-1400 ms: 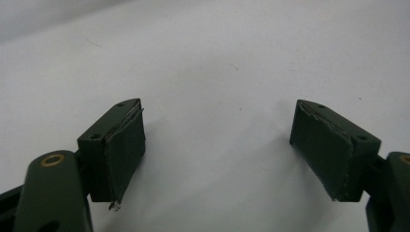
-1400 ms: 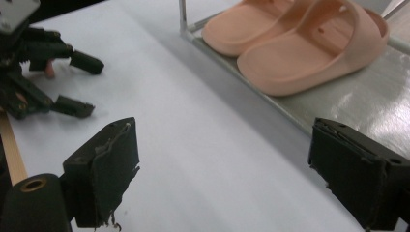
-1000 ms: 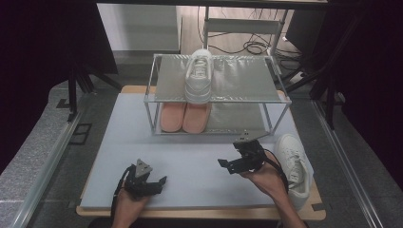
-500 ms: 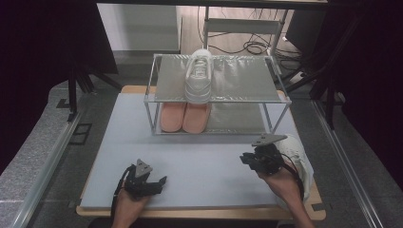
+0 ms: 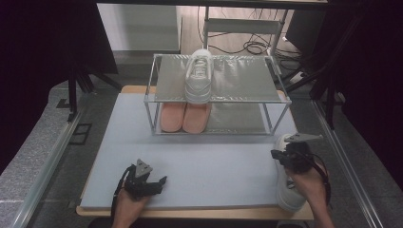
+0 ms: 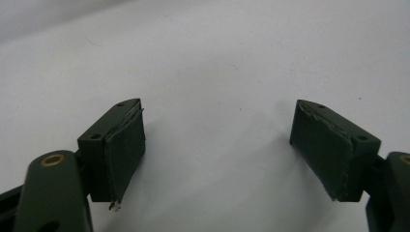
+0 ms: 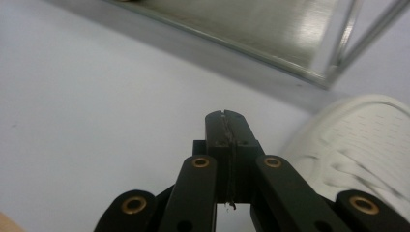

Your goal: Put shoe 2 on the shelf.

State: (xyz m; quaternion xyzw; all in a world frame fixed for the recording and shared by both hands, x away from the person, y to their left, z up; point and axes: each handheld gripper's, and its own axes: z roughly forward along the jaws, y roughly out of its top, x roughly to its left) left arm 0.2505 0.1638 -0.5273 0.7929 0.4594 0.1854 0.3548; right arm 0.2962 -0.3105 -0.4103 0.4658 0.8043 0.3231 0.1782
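Grey matting covers the table, and at twelve o'clock on it stands the metal-framed shoe rack, with one white sneaker on its top shelf and a pair of peach slippers on the lower one. Toward four o'clock, at the table's right edge, lies the other white sneaker, toe pointing to the rack; its mesh upper appears just beside the jaws in the right gripper view. The right gripper hangs over this shoe near its toe, jaws having just been closing and now pressed flat together with nothing between them; the hand behind it lies along the shoe, wrist low. The risk, as I judge it, is that closed jaws coming down on the shoe would only push it, and it lies close enough to the edge to slide off; they must part first. At seven o'clock the left gripper rests on the mat, pointing toward three o'clock, jaws wide apart over bare mat.
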